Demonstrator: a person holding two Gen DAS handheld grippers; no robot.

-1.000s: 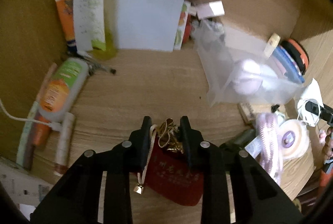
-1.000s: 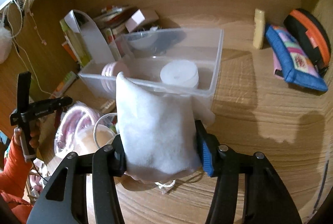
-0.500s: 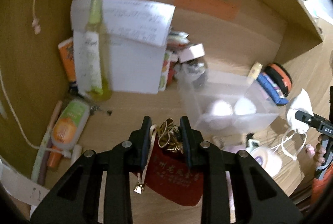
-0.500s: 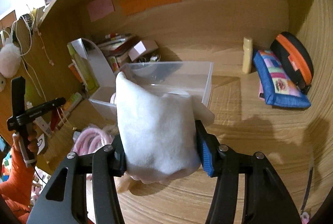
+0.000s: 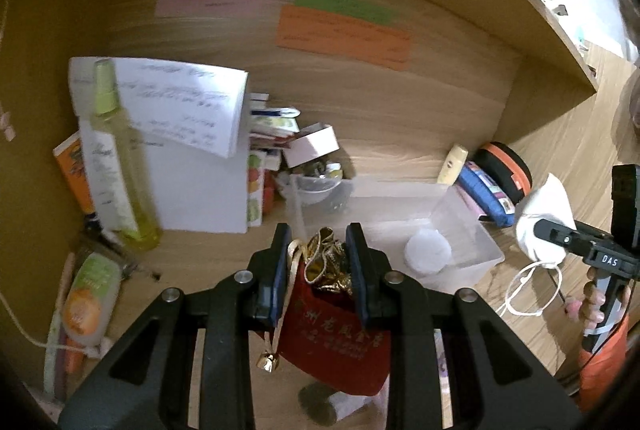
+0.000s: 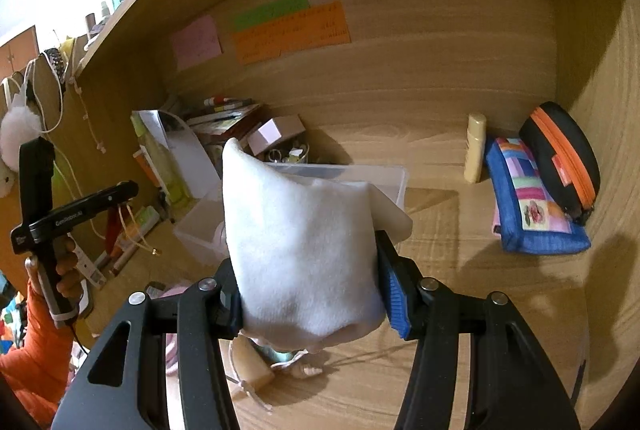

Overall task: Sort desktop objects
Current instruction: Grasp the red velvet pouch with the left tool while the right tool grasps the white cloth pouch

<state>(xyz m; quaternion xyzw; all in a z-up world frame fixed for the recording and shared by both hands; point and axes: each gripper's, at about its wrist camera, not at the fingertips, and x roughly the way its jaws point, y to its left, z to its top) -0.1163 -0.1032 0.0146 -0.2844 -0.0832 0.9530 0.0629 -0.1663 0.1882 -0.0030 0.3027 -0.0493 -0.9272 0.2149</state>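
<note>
My left gripper (image 5: 318,262) is shut on a red drawstring pouch (image 5: 336,326) with a gold lining and a small bell, held up above the desk. My right gripper (image 6: 310,270) is shut on a white face mask (image 6: 300,250), also held up; the mask also shows in the left wrist view (image 5: 540,222) with its ear loops hanging. A clear plastic bin (image 5: 400,226) sits on the desk below and ahead of both, with a white round pad (image 5: 427,250) inside. The bin also shows in the right wrist view (image 6: 344,174), partly hidden by the mask.
A yellow-green spray bottle (image 5: 118,166), white papers (image 5: 188,150) and books stand at the back left. An orange-labelled tube (image 5: 90,302) lies left. A blue pouch (image 6: 528,202), a black-orange case (image 6: 564,158) and a cream tube (image 6: 475,146) are right. Sticky notes (image 6: 288,30) are on the back wall.
Both grippers have risen away from the desk with their loads; the bin and clutter now look smaller and lower in both views. The grips have not changed.
</note>
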